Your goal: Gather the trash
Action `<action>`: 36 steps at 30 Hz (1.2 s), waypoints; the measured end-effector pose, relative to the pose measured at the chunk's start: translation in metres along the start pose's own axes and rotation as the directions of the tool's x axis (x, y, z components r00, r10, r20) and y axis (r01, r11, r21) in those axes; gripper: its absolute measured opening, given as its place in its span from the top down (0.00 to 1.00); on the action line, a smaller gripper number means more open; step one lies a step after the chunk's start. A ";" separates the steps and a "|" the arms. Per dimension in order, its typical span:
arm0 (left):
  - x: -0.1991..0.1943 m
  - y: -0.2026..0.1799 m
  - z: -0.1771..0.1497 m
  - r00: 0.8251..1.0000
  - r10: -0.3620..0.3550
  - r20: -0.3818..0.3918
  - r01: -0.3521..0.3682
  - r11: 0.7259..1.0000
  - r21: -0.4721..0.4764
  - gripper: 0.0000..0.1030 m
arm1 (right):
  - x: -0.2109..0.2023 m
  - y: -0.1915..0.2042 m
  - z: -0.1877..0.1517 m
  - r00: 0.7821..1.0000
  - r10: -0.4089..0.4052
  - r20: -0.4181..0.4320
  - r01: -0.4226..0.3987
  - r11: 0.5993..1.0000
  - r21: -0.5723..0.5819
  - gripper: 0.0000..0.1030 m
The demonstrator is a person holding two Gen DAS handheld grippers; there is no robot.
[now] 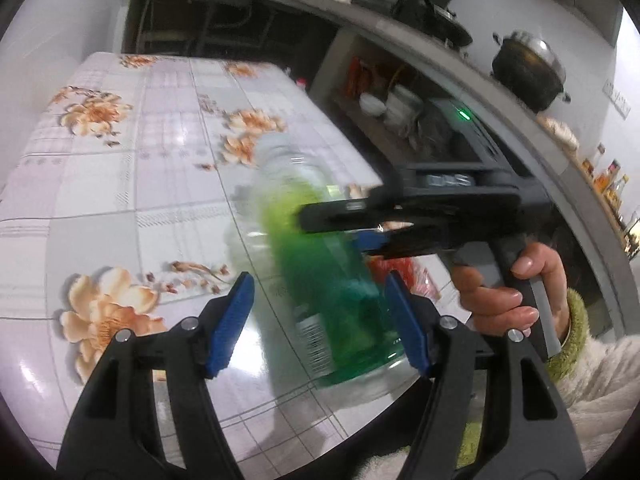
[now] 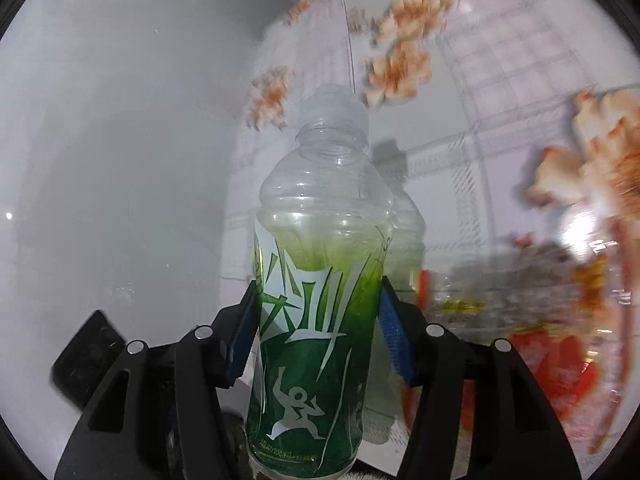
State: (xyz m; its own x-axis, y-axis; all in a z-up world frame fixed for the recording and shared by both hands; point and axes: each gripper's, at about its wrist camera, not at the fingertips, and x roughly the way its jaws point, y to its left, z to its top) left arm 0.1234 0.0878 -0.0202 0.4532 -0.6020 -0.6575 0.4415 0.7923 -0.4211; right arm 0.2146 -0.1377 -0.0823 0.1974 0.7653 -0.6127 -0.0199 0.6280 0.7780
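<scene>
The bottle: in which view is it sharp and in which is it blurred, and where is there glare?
Right wrist view: the bottle is sharp, the floral tablecloth behind it is smeared, with a bright glare spot at right. Left wrist view: the bottle and the right gripper are motion-blurred, the left gripper is crisp, and light reflects off the glossy cloth.

Between the right gripper's (image 2: 318,324) ribbed blue pads (image 2: 394,340), the clear plastic sports-drink bottle (image 2: 320,280) wears a glossy green film label. Beyond the matt black plastic tongs, the floral tablecloth (image 1: 120,200) gleams like smooth, shiny vinyl. A fuzzy fleece sleeve (image 1: 576,328) follows the hand.
</scene>
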 end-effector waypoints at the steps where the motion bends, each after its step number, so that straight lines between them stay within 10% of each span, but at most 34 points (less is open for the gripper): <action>1: -0.004 0.002 0.001 1.000 -0.009 0.009 0.009 1.000 -0.014 0.39 | -0.012 -0.001 0.000 1.000 0.016 0.021 -0.016 1.000 0.000 0.46; 11: 0.050 -0.003 -0.006 0.985 -0.095 -0.147 0.080 0.992 -0.102 0.39 | -0.120 -0.052 -0.043 0.984 0.045 0.173 -0.049 0.999 0.017 0.46; 30: 0.116 -0.013 -0.014 0.946 -0.180 -0.271 0.118 0.966 -0.228 0.39 | -0.103 -0.123 -0.069 0.975 0.134 0.177 -0.159 0.978 0.136 0.46; 36: 0.124 -0.017 -0.011 0.946 -0.174 -0.273 0.107 0.964 -0.243 0.55 | -0.106 -0.133 -0.074 0.970 0.157 0.186 -0.184 0.973 0.137 0.46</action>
State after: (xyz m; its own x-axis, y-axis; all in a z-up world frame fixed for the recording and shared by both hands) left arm 0.1639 0.0007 -0.1015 0.1400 -0.6804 -0.7193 0.2861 0.7233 -0.6285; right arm 0.1236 -0.2918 -0.1317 0.3708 0.8143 -0.4465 0.0791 0.4514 0.8888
